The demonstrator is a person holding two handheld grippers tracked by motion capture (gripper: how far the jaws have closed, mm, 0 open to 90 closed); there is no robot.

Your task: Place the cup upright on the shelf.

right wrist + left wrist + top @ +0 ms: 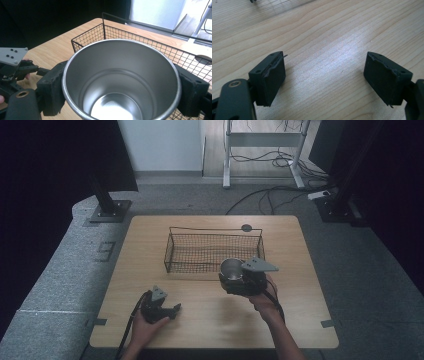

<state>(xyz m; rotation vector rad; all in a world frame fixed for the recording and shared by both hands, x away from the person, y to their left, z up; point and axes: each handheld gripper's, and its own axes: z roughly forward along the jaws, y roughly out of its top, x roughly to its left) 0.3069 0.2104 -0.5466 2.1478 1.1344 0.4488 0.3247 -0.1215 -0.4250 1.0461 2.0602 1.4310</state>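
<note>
Right hand-held gripper (120,87) pinches a steel cup (122,82) upright, just beside the wire basket (214,251). Left hand-held gripper (324,80) rests on the bench (210,320), jaws spread, nothing between.

The cup (120,82) is plain silver metal, shiny inside. The basket (214,251) is black wire mesh in a fine grid. The table (210,320) is pale wood with wavy grain. Both the left gripper (324,77) and the right gripper (120,90) are matte black.

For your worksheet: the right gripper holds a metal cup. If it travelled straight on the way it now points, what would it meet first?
Most likely the near wall of the wire basket, which stands just beyond the metal cup clamped in the right gripper. How high the cup rides against that rim is unclear.
</note>
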